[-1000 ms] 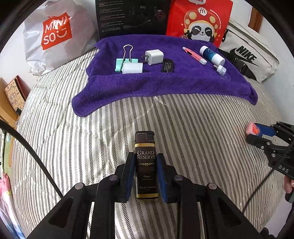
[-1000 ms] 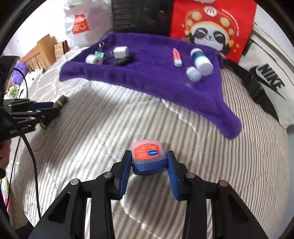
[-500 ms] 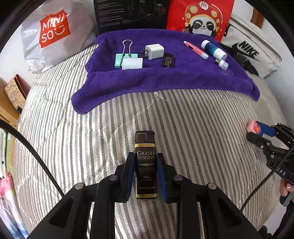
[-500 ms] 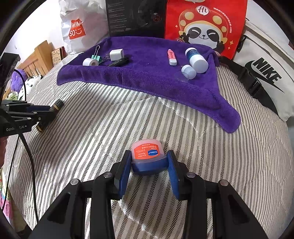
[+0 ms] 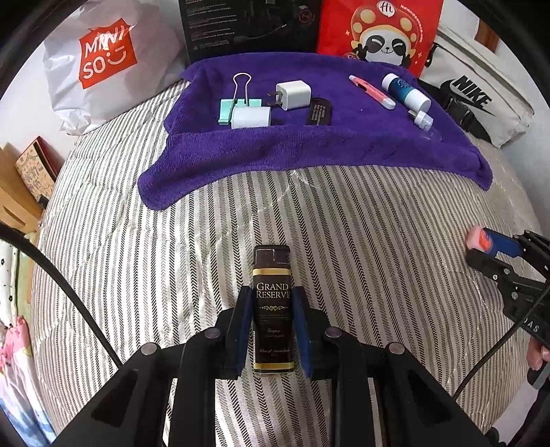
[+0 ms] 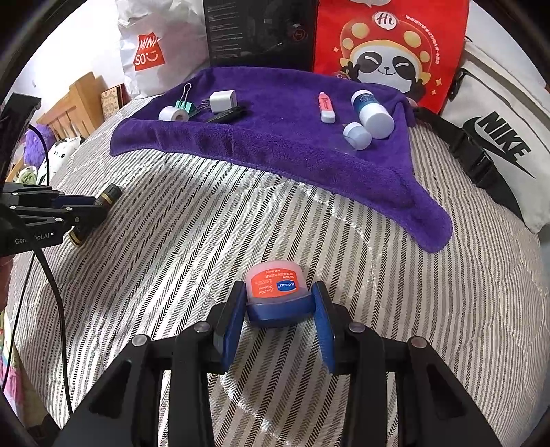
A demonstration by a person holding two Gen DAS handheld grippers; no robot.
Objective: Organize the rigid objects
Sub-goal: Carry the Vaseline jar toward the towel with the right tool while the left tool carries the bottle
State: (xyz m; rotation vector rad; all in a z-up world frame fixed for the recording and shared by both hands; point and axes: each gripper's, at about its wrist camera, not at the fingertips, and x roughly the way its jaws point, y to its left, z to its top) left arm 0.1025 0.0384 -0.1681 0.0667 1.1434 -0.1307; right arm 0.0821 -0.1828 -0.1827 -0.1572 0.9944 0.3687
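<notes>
I see the striped bed (image 5: 343,240) filling both views, with a purple towel (image 5: 309,151) spread over its far part. Behind the towel stand a white Miniso bag (image 5: 103,65), a black box (image 5: 247,27), a red panda bag (image 5: 381,34) and a white Nike bag (image 5: 474,103).

My left tongs (image 5: 271,330) are pinching a dark bottle (image 5: 272,302) labelled Grand Reserve, its cap pointing away from me, over the near middle of the bed. My right tongs (image 6: 279,309) are clamped on a small pink jar (image 6: 275,282) with a blue base, also over the near part of the bed, well apart from the towel. In the left view I can see that jar at the far right edge.

On the towel's left half lie a white tape roll (image 5: 251,117) touching a mint binder clip (image 5: 239,103), then a white charger (image 5: 294,95) and a black tag (image 5: 319,111). On its right half lie a pink pen (image 5: 373,92), a blue-and-white bottle (image 5: 405,92) and, just nearer, a small white cap (image 5: 422,118).
</notes>
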